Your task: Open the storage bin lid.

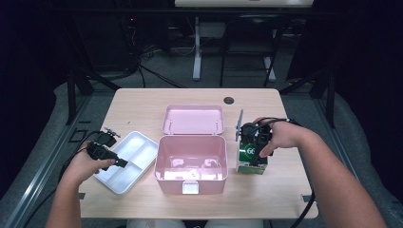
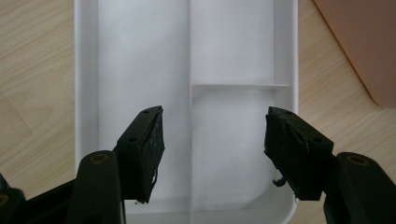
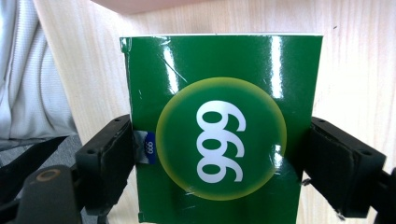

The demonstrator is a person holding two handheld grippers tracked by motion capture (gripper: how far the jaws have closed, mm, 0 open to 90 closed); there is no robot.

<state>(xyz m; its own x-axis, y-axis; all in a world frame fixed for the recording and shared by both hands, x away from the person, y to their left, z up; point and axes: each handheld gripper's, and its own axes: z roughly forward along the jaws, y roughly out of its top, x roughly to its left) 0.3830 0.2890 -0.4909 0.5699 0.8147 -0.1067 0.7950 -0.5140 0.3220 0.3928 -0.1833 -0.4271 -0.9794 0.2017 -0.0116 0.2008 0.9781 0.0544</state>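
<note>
Right gripper view shows the right gripper clamping a glossy green carton marked "999" in white on a yellow-edged circle, just right of the open pink box, while the left gripper gapes wide over the white divided tray.

The table is being viewed from high above its near edge, the camera facing forward and down, far enough back that the tray, the pink case and the green box are all being taken in. The tray is being looked straight down on from close above by the left gripper view, a corner of the case being caught at the upper right. The box is being seen at very close range by the right gripper view, so tray and box are being shared with the high view.
</note>
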